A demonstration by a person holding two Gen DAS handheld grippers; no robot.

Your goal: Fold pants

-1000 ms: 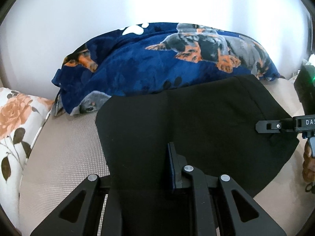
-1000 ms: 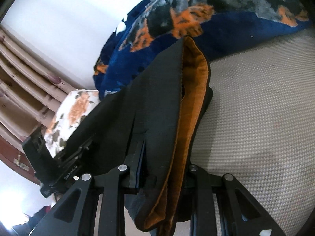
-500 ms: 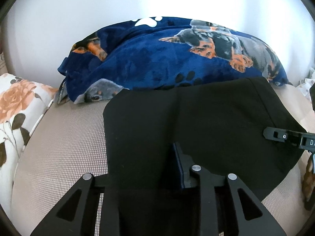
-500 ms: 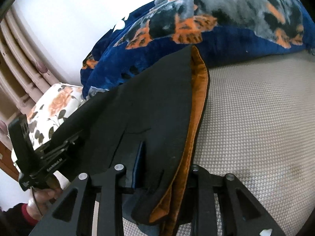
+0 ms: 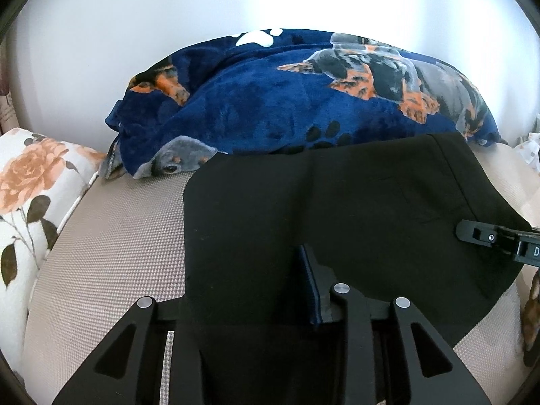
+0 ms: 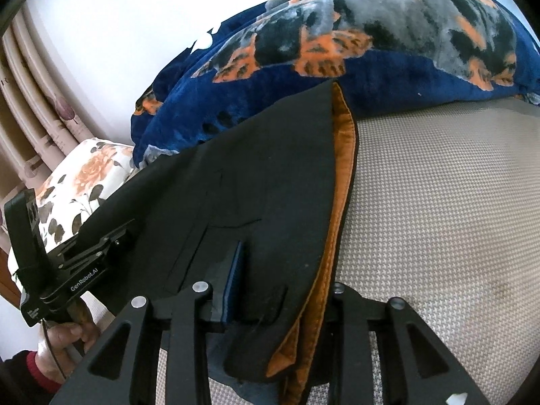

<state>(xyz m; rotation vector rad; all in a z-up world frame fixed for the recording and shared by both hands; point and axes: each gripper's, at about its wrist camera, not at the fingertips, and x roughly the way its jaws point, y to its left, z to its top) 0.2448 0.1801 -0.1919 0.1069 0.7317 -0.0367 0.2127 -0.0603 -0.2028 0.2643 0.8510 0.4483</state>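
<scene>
black pants [image 5: 337, 209] in both grippers, l [image 5: 270, 287] & r [image 6: 270, 287]

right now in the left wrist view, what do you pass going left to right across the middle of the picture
floral pillow → beige mattress cover → black pants → right gripper, coming in from the right edge with its tip on the pants

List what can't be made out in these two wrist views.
- Left gripper: left wrist view, one finger is hidden under the black pants.
- Right gripper: right wrist view, pants and their orange lining cover one finger.
- Pants' near edge: cut off by the frame bottom in both views.
</scene>
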